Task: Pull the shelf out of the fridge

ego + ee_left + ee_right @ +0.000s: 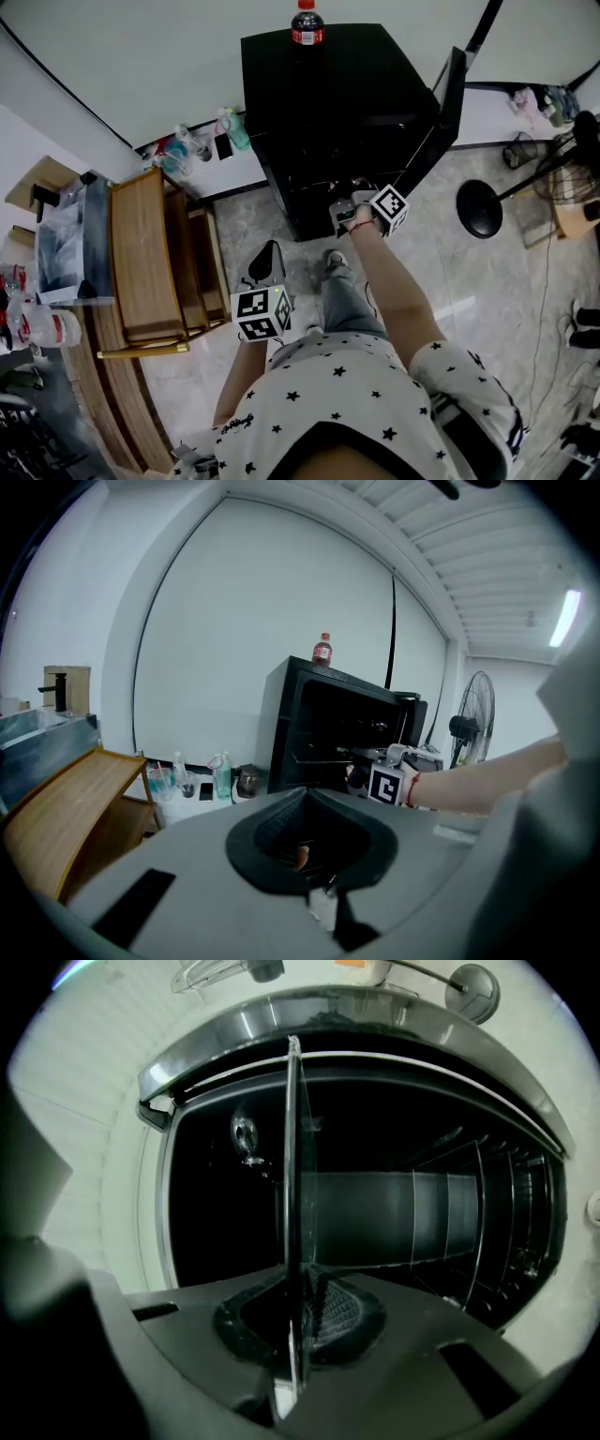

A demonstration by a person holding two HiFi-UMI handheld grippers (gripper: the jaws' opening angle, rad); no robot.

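The black mini fridge [337, 103] stands against the wall with its door [448, 103] swung open to the right. My right gripper [352, 214] is at the fridge's open front. In the right gripper view a thin glass shelf [292, 1194] runs edge-on as an upright line into the dark fridge interior, and the right gripper [298, 1335] is shut on its front edge. My left gripper [267, 258] hangs back near the person's body, shut and holding nothing. From the left gripper [314, 855] view, the fridge [319, 733] and the right gripper [375, 771] show ahead.
A cola bottle [307, 23] stands on top of the fridge. A wooden rack [150, 253] sits at the left, with bottles and cups [202, 141] along the wall. A fan's round base [480, 208] is on the floor right of the fridge door.
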